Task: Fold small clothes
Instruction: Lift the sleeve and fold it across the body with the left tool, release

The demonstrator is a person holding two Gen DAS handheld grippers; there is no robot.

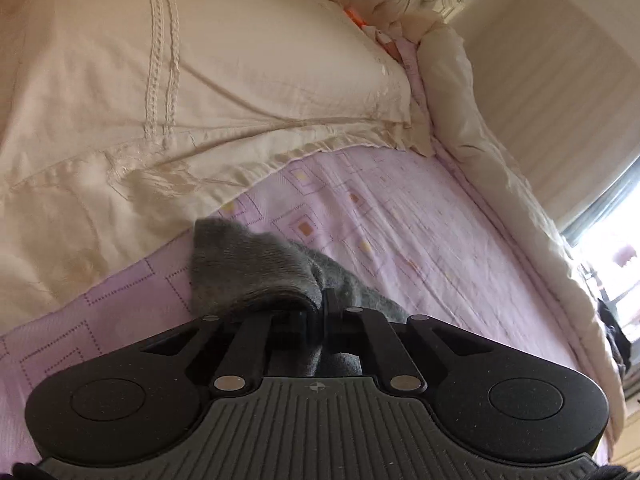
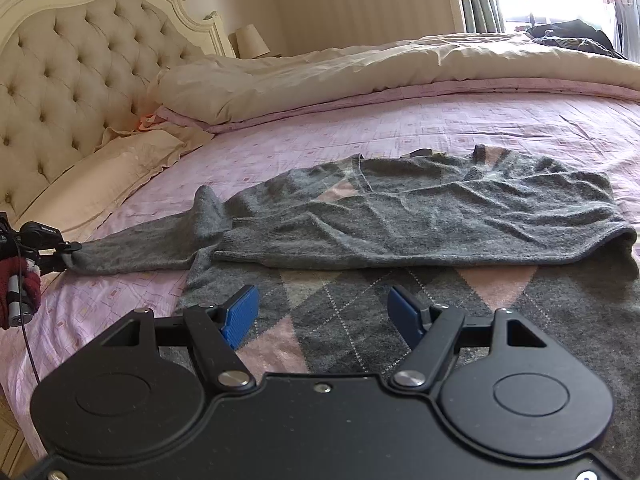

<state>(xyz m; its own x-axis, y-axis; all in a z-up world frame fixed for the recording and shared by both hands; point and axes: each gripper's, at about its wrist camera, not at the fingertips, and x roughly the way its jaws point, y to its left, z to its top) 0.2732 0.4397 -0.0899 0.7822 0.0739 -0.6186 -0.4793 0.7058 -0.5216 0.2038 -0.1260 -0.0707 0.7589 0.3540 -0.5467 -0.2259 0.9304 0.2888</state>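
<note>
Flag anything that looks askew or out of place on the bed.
The grey sweater lies rumpled, not flat: one sleeve is stretched sideways toward the pillow, its cuff pinched in the left hand-held gripper.

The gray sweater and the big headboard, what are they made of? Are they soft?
The gray sweater looks like soft knitted wool or something similar: fuzzy surface, ribbed cuff, pink argyle diamonds. The left gripper pinches its sleeve. The headboard looks like padded cream fabric or leather, buttoned into dimples, inside a carved, painted frame, probably wood.
</note>
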